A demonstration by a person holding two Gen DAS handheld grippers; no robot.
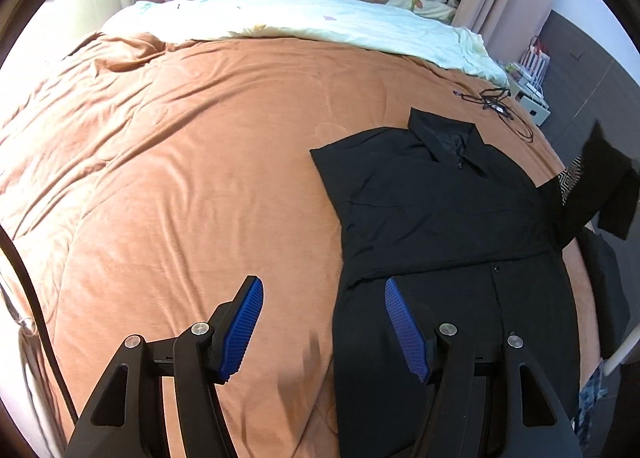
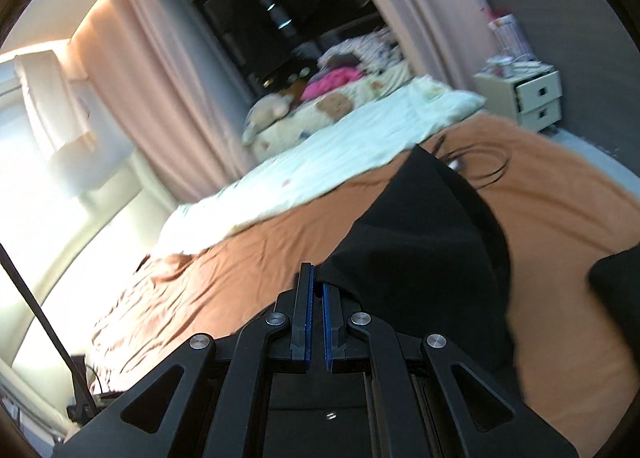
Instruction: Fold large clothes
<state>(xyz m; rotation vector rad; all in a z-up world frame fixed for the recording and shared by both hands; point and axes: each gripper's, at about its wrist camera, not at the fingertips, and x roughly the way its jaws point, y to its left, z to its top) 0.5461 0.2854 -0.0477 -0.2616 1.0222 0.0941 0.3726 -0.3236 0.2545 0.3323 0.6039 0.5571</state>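
Note:
A black collared shirt (image 1: 436, 214) lies on the orange bedspread (image 1: 180, 178), collar toward the far side, its left sleeve folded across the chest. My left gripper (image 1: 324, 290) is open and empty, hovering over the shirt's lower left edge. In the left wrist view the shirt's right sleeve (image 1: 600, 178) is lifted off the bed at the right. My right gripper (image 2: 316, 282) is shut on that black sleeve fabric (image 2: 424, 250) and holds it raised above the bedspread (image 2: 240, 270).
A pale quilt (image 1: 320, 22) lies across the far side of the bed. A black cable (image 1: 500, 102) lies beyond the collar. A white drawer unit (image 2: 528, 98) stands past the bed's right side. Pink curtains (image 2: 140, 98) hang behind.

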